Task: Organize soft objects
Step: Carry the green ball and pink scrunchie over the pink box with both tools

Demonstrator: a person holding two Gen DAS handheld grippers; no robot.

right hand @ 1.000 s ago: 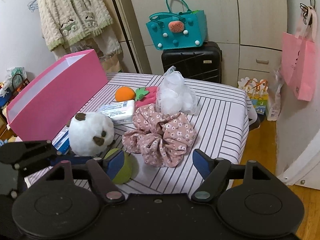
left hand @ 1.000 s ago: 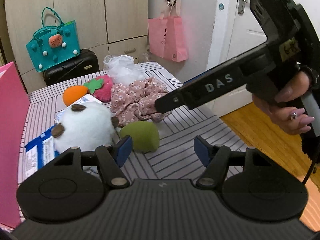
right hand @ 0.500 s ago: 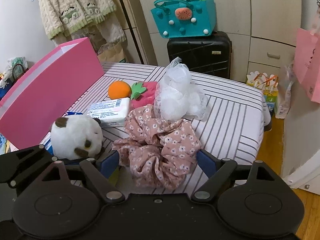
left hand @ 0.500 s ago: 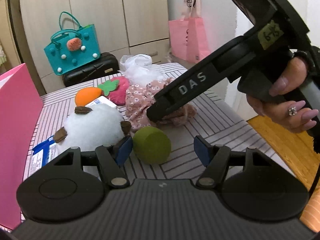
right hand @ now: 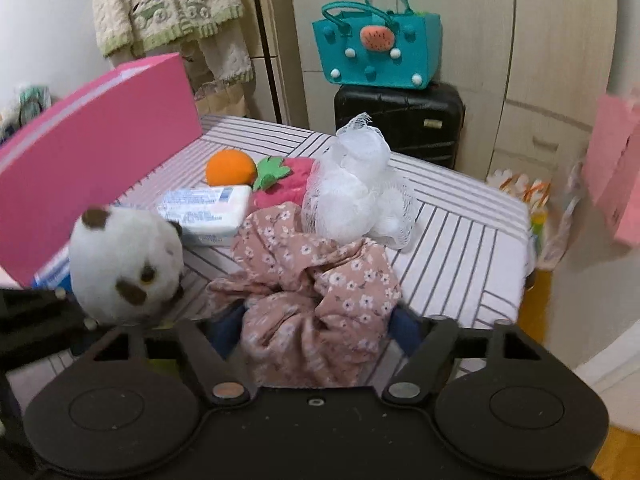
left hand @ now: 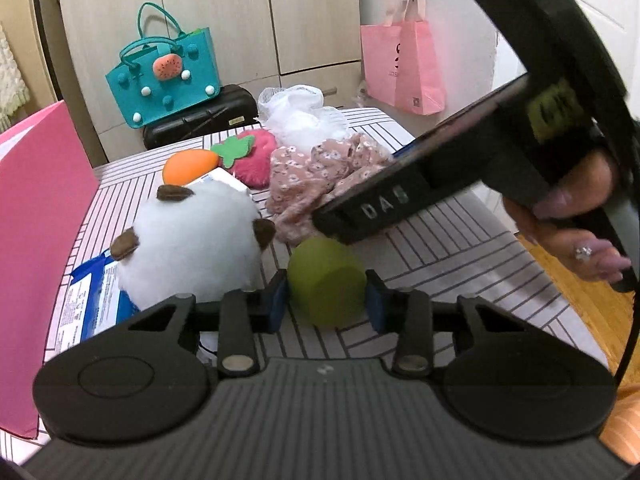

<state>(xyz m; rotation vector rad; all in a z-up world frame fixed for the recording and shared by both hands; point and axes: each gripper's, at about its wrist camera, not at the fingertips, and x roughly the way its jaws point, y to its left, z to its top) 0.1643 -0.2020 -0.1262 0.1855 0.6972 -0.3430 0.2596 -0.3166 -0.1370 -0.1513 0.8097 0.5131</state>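
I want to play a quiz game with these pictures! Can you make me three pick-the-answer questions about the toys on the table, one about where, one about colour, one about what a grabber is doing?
1. Where is the orange toy?
A. next to the strawberry toy
B. inside the teal bag
C. on the floor

2. What colour is the big box?
A. yellow
B. pink
C. black

3. What sits between the left gripper fingers?
A. nothing
B. the panda plush
C. the green ball

Answers: 1 A, they sit side by side on the table. 2 B, its wall is pink. 3 C, the ball fills the gap between both pads.
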